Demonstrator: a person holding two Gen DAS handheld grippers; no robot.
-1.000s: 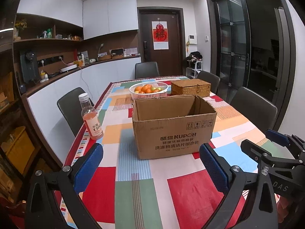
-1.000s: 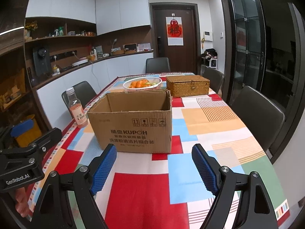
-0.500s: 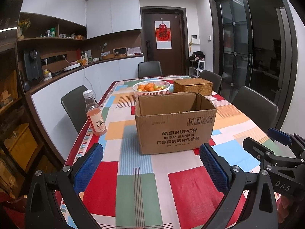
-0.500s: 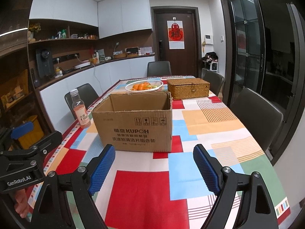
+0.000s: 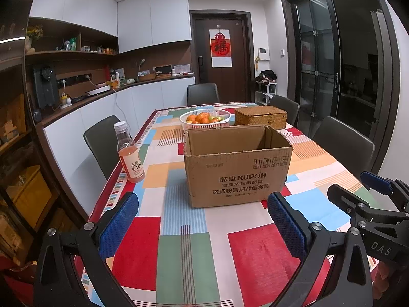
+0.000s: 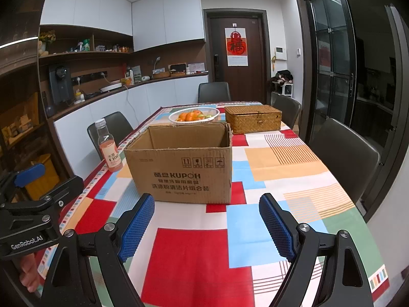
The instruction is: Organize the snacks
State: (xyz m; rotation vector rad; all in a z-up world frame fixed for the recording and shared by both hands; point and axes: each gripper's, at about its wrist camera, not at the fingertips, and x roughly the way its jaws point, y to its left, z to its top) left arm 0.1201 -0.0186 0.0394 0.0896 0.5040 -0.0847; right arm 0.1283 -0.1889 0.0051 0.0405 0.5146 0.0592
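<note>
Open cardboard box (image 5: pixel 237 163) on the desk (image 5: pixel 184 255), beyond two empty hand-held grippers.

The brown box, printed with dark lettering and with its flaps up, stands mid-desk on the colourful checked cloth, just beyond the tips of the left hand-held gripper (image 5: pixel 203 226) and the right hand-held gripper (image 6: pixel 207 223); both have their blue pads spread wide with nothing between them. To the box's left stands a capped bottle (image 5: pixel 129 153) of pink drink. Farther off sit a white fruit basket (image 5: pixel 204 120) and, to its right, a lidded wicker box (image 5: pixel 260 117).
</note>
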